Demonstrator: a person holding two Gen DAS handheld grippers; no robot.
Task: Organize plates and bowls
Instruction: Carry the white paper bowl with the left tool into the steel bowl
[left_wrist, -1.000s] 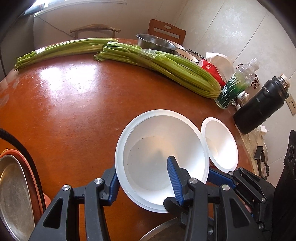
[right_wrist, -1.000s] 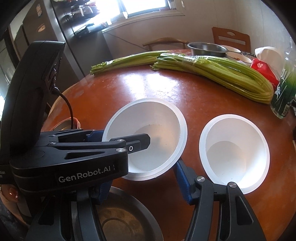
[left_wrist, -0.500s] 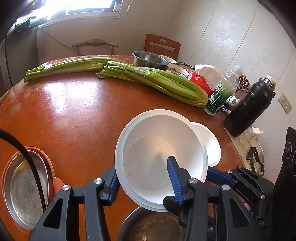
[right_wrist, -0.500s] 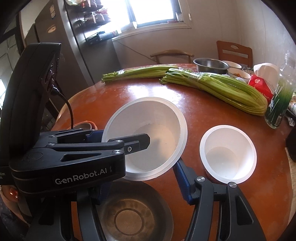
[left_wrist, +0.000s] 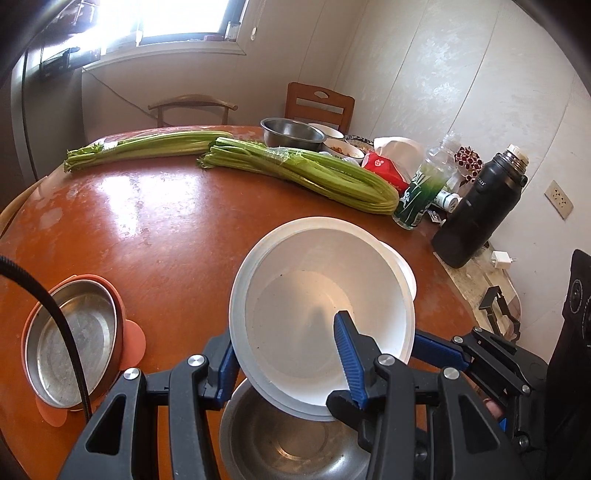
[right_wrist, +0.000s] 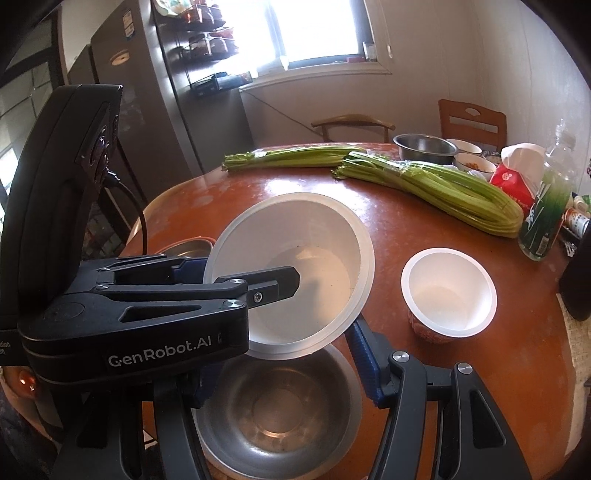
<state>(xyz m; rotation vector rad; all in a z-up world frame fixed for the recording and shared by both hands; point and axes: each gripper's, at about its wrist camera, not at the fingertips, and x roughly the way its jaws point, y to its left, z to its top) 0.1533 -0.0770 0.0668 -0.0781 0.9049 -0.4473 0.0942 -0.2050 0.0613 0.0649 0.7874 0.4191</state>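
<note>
Left wrist view | my left gripper (left_wrist: 286, 354) clamps large white bowl (left_wrist: 321, 295) rim, tilted above steel bowl (left_wrist: 291, 446) | my right gripper (right_wrist: 284, 376) open, empty | small white bowl (right_wrist: 448, 293) on table (left_wrist: 147, 229)

Both fisheyes sit low at the near edge of the round table (left_wrist: 155, 236), facing across it to the window wall; the right wrist view looks from further right; both share the close white bowl (left_wrist: 325, 306) (right_wrist: 295, 266), centre frame, and celery (left_wrist: 303, 173) (right_wrist: 436, 184) beyond.
</note>
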